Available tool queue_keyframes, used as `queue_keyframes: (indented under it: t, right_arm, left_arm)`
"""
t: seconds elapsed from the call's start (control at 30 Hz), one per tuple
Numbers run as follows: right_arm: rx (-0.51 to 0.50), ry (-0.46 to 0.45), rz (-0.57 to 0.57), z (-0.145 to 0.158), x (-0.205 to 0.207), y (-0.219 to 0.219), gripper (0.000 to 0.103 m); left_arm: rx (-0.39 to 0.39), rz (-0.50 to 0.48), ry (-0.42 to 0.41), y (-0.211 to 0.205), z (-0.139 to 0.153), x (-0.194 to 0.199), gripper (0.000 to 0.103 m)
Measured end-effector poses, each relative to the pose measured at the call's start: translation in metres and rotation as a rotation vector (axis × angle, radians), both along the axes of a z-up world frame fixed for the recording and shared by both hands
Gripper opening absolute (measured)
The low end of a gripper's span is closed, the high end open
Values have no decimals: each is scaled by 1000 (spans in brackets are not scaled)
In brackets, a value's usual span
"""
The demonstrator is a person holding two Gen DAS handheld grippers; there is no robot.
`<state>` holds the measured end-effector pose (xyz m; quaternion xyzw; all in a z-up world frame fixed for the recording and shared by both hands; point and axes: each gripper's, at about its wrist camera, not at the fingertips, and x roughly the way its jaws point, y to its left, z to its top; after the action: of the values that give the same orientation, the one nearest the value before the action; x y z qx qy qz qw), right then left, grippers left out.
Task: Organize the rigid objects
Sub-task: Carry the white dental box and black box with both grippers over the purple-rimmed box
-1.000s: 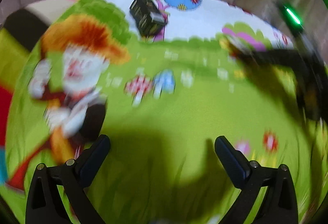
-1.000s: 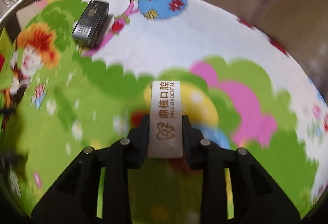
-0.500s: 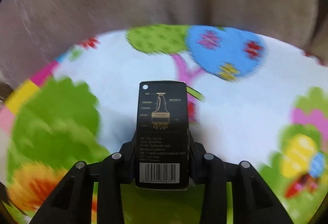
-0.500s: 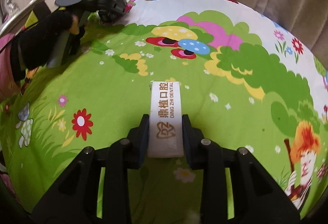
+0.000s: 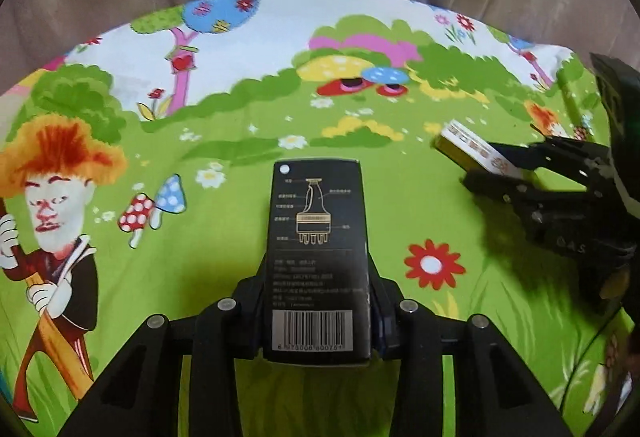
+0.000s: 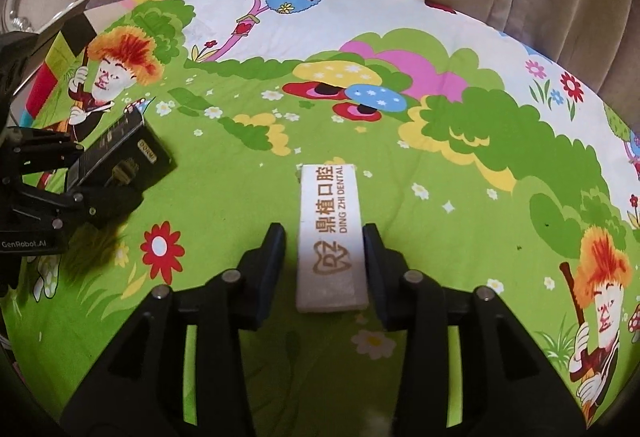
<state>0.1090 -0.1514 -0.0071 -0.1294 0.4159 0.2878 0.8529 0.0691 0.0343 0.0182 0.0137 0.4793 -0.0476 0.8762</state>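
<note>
Left claw (image 5: 316, 301) clamped on black box (image 5: 318, 257) at its barcode end, lower centre of frame; right claw (image 6: 324, 261) just opening, pads off white box (image 6: 331, 237) lying between them on green cartoon cloth (image 6: 460, 257). Likely light, stiff cardboard, smooth sides; best gripped across long edges. Readable: "DING ZHI DENTAL"; "GenRobot.AI" on left rig.
</note>
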Motion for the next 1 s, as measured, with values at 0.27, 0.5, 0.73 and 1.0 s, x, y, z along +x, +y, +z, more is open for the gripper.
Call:
queue_keyframes:
  t: [0.27,0.5,0.73,1.0]
  right_arm:
    - [-15,6,-51,-2,5,-4,69]
    - [-16,41,-82,3,-8,-8,34]
    - [-2,89,-158,9,-94,-27,34]
    - [-34,87,-232,17,-187,-69,34]
  left_arm:
    - [55,92,-57,-4,-8,-12,64]
    - [-6,130,-48,10,-4,-28,39]
    - [-53,96,-60,-4,1,-93,39]
    - [-90,-1,-84,-54,15,-157,39]
